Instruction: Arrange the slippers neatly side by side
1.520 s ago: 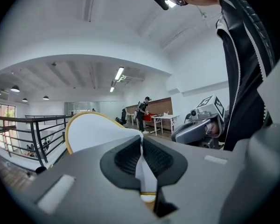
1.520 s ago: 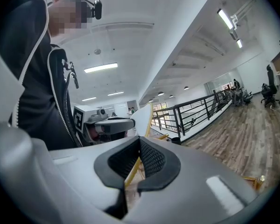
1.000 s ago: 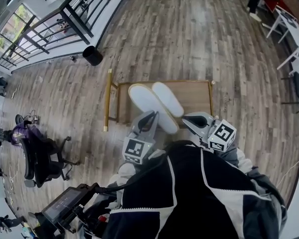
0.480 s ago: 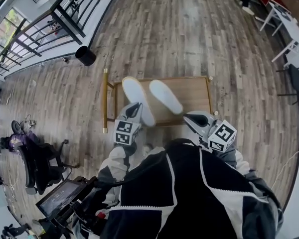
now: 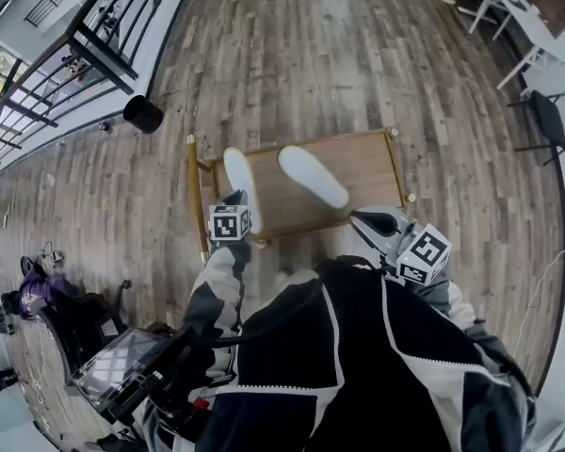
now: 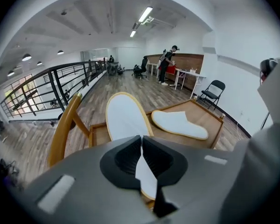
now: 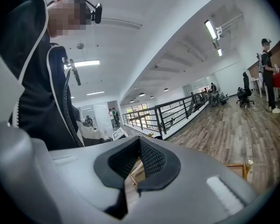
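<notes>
Now: left gripper (image 6: 141, 144) clamped on 1 white slipper (image 6: 125, 116), right gripper (image 7: 139, 143) closed on nothing.
We see the left jaws pinching the near end of that slipper, which runs away from us along the left side of the wooden tray (image 5: 367, 166), just beside its long handle (image 5: 196, 196). The 2nd slipper (image 5: 313, 175) lies flat in the middle of the tray, angled off to the right, so the 2 sit apart and not parallel. Our right gripper hovers off the tray's near right corner, jaws pressed together, clear of both slippers.
</notes>
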Available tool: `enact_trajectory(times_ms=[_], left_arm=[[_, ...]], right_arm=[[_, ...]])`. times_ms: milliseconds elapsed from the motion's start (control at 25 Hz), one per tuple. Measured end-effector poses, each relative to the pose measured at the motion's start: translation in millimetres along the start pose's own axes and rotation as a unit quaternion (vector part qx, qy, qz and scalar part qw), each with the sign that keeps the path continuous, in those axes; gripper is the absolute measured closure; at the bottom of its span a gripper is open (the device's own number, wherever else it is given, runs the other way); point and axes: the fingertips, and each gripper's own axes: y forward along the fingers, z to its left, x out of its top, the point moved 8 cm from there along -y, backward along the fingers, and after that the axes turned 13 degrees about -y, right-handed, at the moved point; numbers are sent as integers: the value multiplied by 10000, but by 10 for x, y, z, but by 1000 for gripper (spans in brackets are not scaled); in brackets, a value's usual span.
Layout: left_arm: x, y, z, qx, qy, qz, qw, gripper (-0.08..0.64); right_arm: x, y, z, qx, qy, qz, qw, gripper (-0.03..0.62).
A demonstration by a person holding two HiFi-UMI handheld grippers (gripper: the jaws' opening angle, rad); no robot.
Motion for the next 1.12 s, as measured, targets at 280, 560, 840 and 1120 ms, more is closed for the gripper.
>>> enact_trajectory(times_ms=[280,560,840,1120], left_arm=[[-128,461,134,286,-247,651,9972,532],[-128,683,202,421,136,1081,9932,532],[-170,790,56,238,368,1338,9900,532],[-244,887,74,204,291,1323,9906,532]], right_arm=[[-26,-76,28,-118,100,170,9997,586],[-76,-72,20,-205,121,196,9995,586],[-21,-91,10,-230,106,330,9991,586],[-36,-81,13,-233,134,425,9987,586]])
